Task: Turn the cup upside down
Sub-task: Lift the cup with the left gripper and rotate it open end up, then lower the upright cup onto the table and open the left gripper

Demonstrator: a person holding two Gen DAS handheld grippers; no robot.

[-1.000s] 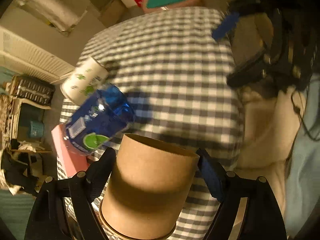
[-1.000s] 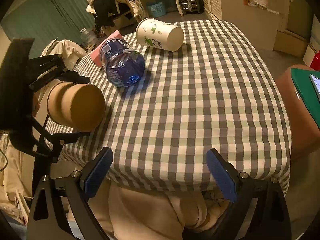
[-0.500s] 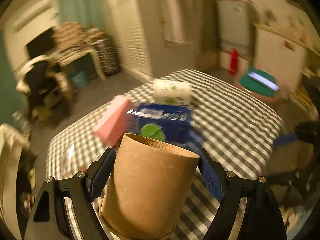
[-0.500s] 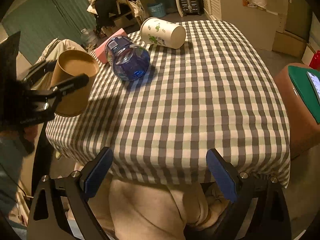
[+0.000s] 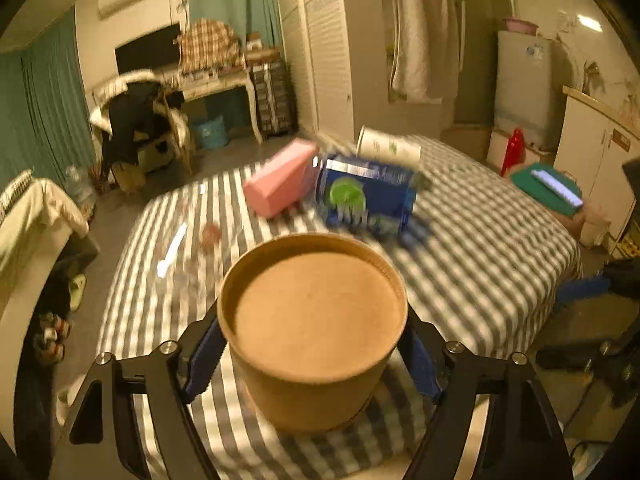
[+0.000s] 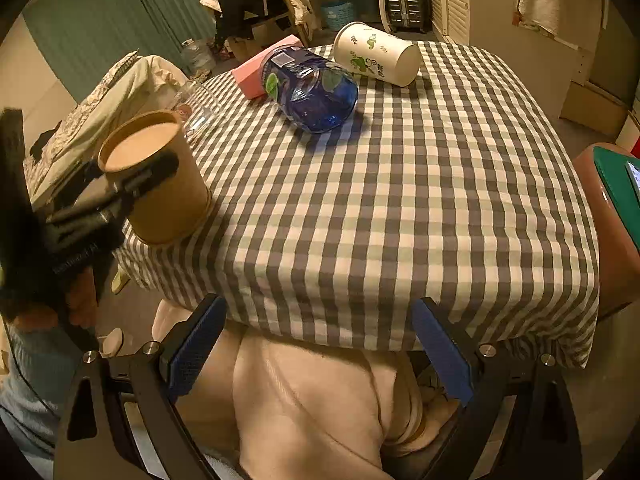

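Your grey-and-white checked tablecloth table [image 6: 400, 184] carries a blue plastic bottle [image 6: 316, 92] lying beside a tipped white paper cup [image 6: 376, 58]. At its near-left corner, your left gripper [image 5: 312, 348] is clamped on the brown paper cup [image 6: 154, 180], base upward. Your right gripper [image 6: 316, 344] hangs spread apart, holding nothing.

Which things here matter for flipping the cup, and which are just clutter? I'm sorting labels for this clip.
Part of the job:
brown paper cup, base up
left gripper, jaws shut on it
checked table

Lying about:
white paper cup
blue bottle
pink box
right gripper, idle
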